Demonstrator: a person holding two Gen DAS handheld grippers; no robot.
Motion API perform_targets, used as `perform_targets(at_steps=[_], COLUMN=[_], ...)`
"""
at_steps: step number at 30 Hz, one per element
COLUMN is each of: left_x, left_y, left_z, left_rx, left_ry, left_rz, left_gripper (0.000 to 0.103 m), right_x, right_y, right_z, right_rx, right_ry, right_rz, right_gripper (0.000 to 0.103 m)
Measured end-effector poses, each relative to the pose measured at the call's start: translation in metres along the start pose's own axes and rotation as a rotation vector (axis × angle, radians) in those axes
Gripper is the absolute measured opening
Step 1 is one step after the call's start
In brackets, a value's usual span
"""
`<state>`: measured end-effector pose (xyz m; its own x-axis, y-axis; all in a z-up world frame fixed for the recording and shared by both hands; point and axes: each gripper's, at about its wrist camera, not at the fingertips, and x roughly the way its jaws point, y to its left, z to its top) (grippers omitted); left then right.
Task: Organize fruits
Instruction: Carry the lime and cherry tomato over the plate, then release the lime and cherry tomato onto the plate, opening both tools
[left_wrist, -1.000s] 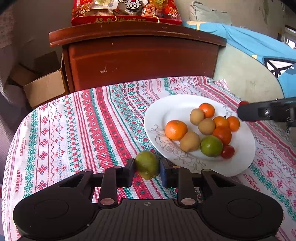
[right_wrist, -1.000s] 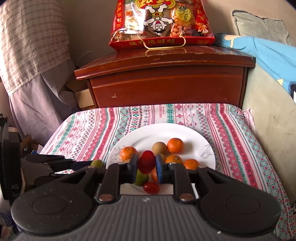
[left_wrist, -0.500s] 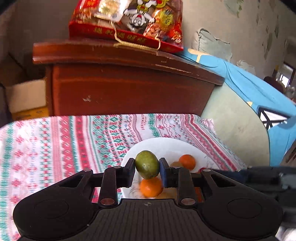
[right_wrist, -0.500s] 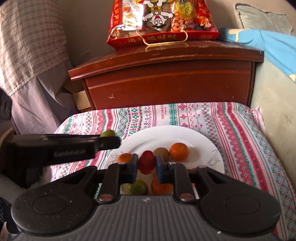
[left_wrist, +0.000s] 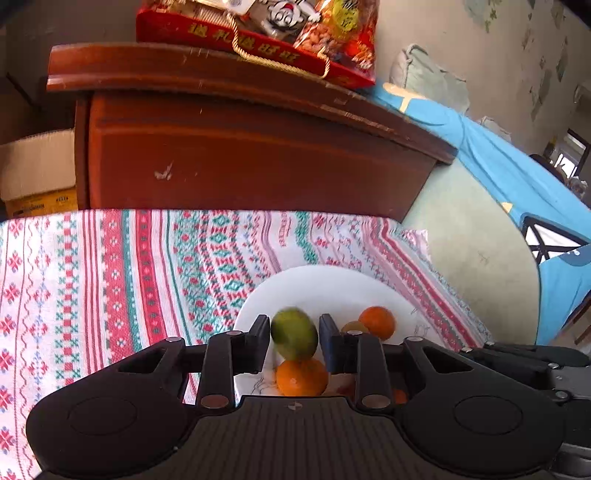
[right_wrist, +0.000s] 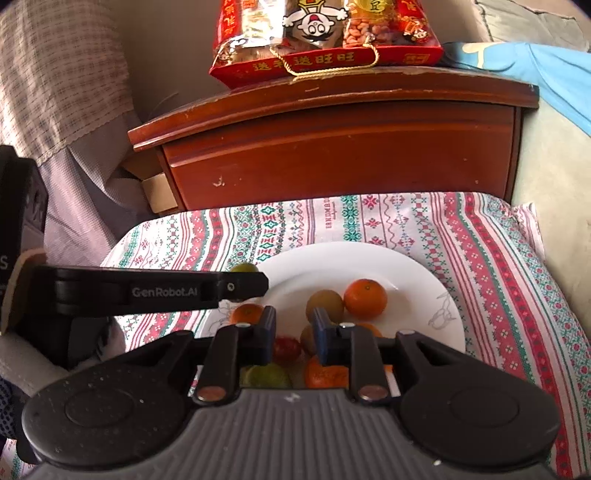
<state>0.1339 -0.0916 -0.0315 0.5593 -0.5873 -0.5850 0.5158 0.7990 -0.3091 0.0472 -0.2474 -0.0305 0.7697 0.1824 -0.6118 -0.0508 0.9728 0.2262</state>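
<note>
Just above the near-left part of the white plate (left_wrist: 334, 286), a green fruit (left_wrist: 294, 334) sits between the fingers of the left gripper (left_wrist: 294, 341); it looks motion-blurred, and the jaws are opening, with a sliver of space showing on either side of it. Directly under it on the plate lies an orange tangerine (left_wrist: 301, 376), and further right a brownish kiwi (left_wrist: 354, 326) touches another tangerine (left_wrist: 377, 322).

From the right wrist camera, the right gripper (right_wrist: 293, 334) hangs over the near edge of the same plate, and its jaws are opening too. A small red tomato (right_wrist: 286, 348) lies just below and between the fingertips, apparently resting on the plate (the pads do not seem to press on it). Around it are a second green fruit (right_wrist: 267, 374), several tangerines and kiwis.

The plate rests on a tablecloth (right_wrist: 491, 258) striped in red, green and white. Behind stands a reddish-brown wooden cabinet (right_wrist: 343, 147), with a red snack gift bag (right_wrist: 325, 40) on top.
</note>
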Motion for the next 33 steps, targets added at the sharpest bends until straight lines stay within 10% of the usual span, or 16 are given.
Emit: perform_targets(at_steps=[13, 18, 23, 33], left_x=[-0.057, -0.085, -0.107, -0.118], left_y=[-0.021, -0.022, -0.019, -0.023], left_z=[0.025, 0.020, 0.011, 0.000], left_rx=[0.022, 0.005, -0.044, -0.093], left_ry=[-0.072, -0.102, -0.117, -0.109], left_rz=[0.074, 0.126, 0.184, 0.288], left_gripper=[0.071, 0.088, 0.095, 0.102], right_x=[-0.025, -0.041, -0.053, -0.073], right_y=[-0.006, -0.004, 0.003, 0.012], right_z=[0.014, 0.018, 0.022, 0.015], right_rx=[0.061, 0.084, 0.086, 0.137], right_ry=[-0.048, -0.059, -0.055, -0.043], right_rz=[-0.041, -0.090, -0.148, -0.272], right_gripper=[0.036, 0.056, 0.078, 0.090])
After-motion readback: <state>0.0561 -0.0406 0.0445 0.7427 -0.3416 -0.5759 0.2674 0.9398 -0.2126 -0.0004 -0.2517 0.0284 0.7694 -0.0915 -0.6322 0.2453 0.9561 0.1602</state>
